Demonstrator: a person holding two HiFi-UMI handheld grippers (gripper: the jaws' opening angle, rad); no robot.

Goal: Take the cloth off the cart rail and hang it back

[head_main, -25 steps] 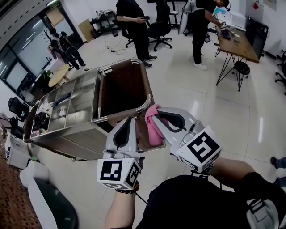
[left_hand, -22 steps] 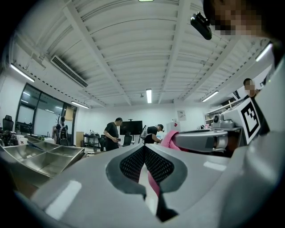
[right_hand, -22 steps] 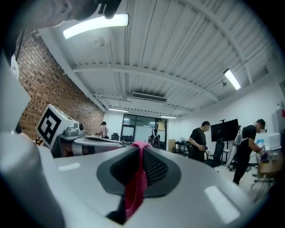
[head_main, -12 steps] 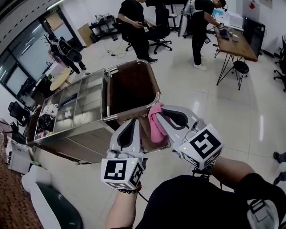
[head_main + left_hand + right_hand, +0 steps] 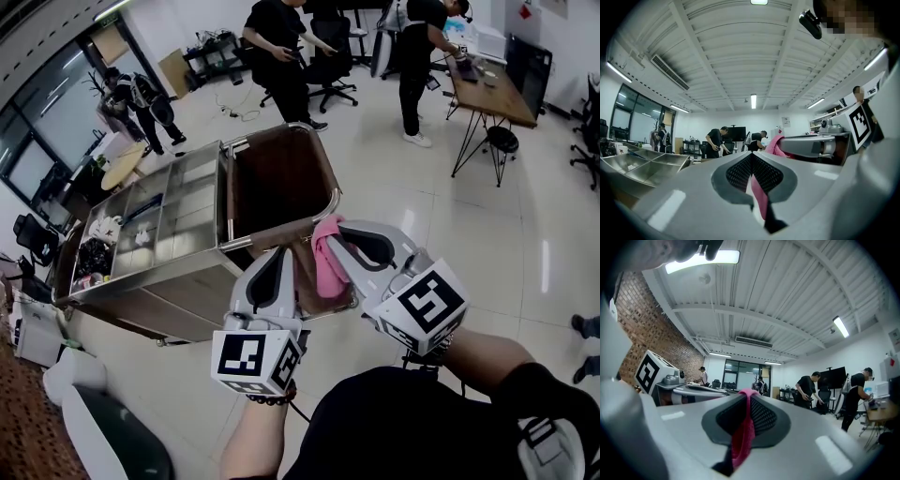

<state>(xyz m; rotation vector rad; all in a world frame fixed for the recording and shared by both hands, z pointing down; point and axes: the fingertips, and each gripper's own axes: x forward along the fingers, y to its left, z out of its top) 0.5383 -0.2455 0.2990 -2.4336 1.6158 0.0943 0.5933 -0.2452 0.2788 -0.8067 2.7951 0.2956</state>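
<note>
Cloth [image 5: 330, 270] hangs long-axis down — from right claw [image 5: 327, 226].

We see a glossy pale floor [image 5: 487, 234], a wooden desk [image 5: 489, 91] at right, windows [image 5: 42, 131] at left, and strip lights [image 5: 753, 101] overhead.

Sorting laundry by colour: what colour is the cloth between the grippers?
Pink. The cloth shows best in the head view.

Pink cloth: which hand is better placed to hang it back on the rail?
Probably right: the right gripper holds most of the cloth near the rail; the left gripper pinches only an edge.
</note>
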